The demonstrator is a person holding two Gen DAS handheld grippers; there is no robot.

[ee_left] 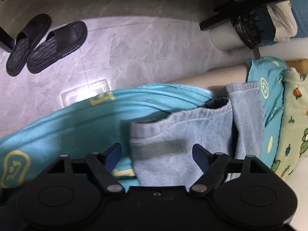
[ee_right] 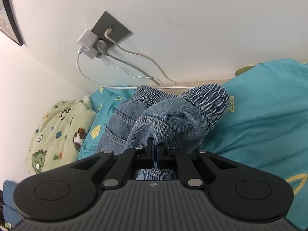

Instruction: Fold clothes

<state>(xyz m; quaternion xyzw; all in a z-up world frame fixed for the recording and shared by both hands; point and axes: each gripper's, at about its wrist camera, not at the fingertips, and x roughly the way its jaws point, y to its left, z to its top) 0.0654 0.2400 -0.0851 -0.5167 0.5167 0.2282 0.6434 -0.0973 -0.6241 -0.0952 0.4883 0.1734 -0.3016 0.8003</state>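
Closest in the left wrist view, the left gripper (ee_left: pixel 156 155) hangs with its jaws spread wide and nothing pinched; its blue-tipped fingers (ee_left: pixel 113 153) stand either side of a pale leg of the jeans (ee_left: pixel 181 146), with clear gaps to the cloth. That denim lies at lower centre of the frame on a turquoise bedsheet (ee_left: pixel 63 127) printed with yellow shapes, its two hemmed leg ends reaching up toward the bed's edge. At the right edge sits a light green blanket (ee_left: pixel 292 119) with cartoon animals. Beyond the bed, grey marbled floor (ee_left: pixel 134 44) fills the upper half, with a pair of black slippers (ee_left: pixel 44 44) at upper left and a black-lined bin (ee_left: pixel 244 30) at upper right. In the right wrist view, the right gripper (ee_right: pixel 155 152) at lower centre is clamped tight on a fold of the jeans (ee_right: pixel 173 115), the elastic waistband bunched up just above it. The turquoise bedsheet (ee_right: pixel 259 105) spreads to the right, the green blanket (ee_right: pixel 57 129) lies at left. Farther back, upper left of centre on the white wall, a grey wall socket (ee_right: pixel 109 28) holds white chargers (ee_right: pixel 86 40) with cables (ee_right: pixel 138 57) trailing down to the bed.
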